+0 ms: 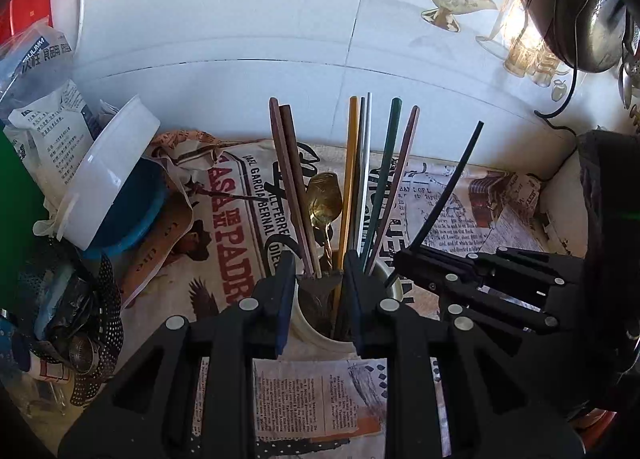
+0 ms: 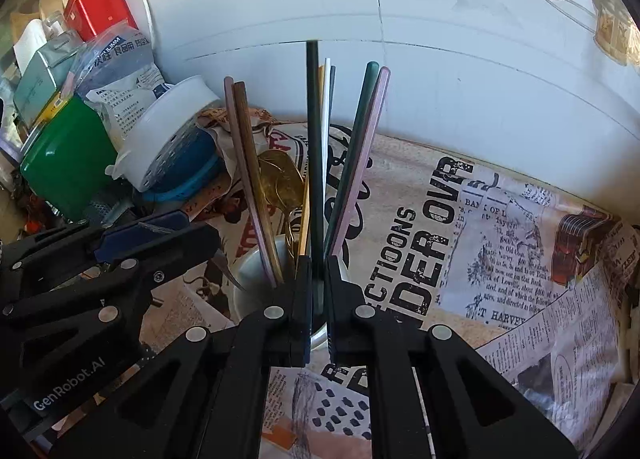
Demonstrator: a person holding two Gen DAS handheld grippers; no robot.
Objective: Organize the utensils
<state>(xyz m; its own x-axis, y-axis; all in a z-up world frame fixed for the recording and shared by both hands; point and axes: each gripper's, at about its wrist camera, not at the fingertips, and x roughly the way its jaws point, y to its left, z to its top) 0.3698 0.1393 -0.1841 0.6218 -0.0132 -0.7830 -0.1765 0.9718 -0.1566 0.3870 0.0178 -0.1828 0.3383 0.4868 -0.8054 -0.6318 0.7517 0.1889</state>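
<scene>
A white cup (image 1: 308, 325) (image 2: 248, 271) stands on newspaper-print cloth, holding several coloured chopsticks (image 1: 352, 179) (image 2: 360, 163) and a gold spoon (image 1: 325, 195) (image 2: 280, 179). My left gripper (image 1: 319, 291) (image 2: 208, 245) hangs just over the cup's mouth. Its blue pads (image 2: 140, 229) are closed on a thin flat metal utensil (image 1: 320, 286) (image 2: 226, 267) whose kind I cannot tell. My right gripper (image 1: 400, 261) (image 2: 318, 293) sits beside it on the cup's right, shut on a single dark chopstick (image 1: 452, 187) (image 2: 314, 163). That chopstick points up and its lower end is over the cup.
At the left are a white perforated tub on a blue basket (image 1: 116, 187) (image 2: 172, 147), a green tin (image 2: 68, 159), a red tin (image 2: 100, 5), food bags (image 1: 44, 127) and a perforated steel steamer (image 1: 100, 335). The tiled wall (image 1: 240, 39) is close behind. A metal ladle (image 1: 588, 15) hangs upper right.
</scene>
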